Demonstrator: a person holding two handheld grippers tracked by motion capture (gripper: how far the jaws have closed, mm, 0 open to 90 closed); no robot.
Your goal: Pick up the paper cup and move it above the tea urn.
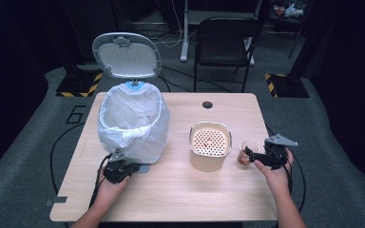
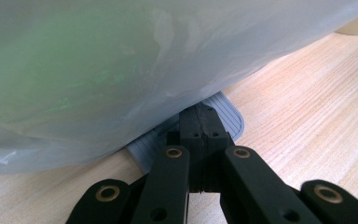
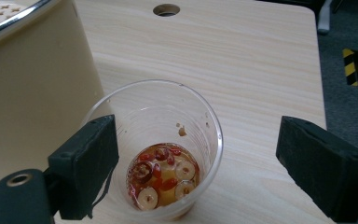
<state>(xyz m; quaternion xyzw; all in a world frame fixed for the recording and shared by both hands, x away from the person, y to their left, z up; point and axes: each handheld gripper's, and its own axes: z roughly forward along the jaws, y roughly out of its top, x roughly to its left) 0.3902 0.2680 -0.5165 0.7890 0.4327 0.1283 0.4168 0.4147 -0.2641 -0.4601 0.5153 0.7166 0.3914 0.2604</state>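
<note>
Holding the bin's pedal (image 2: 223, 116) down with the clenched left gripper (image 2: 200, 116), bring the right gripper (image 3: 205, 154), jaws spread wide, gently around the clear cup (image 3: 161, 154) (low in the frame, beside the cream strainer box (image 3: 32, 93)) before squeezing.

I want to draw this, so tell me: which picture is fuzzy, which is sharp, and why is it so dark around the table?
Left gripper view: the white bin bag up close is blurry, with a greenish tint. Right gripper view: the clear cup and its fruit slices look sharp. High view: the wooden table is lit, the room's edges fall into darkness.
</note>
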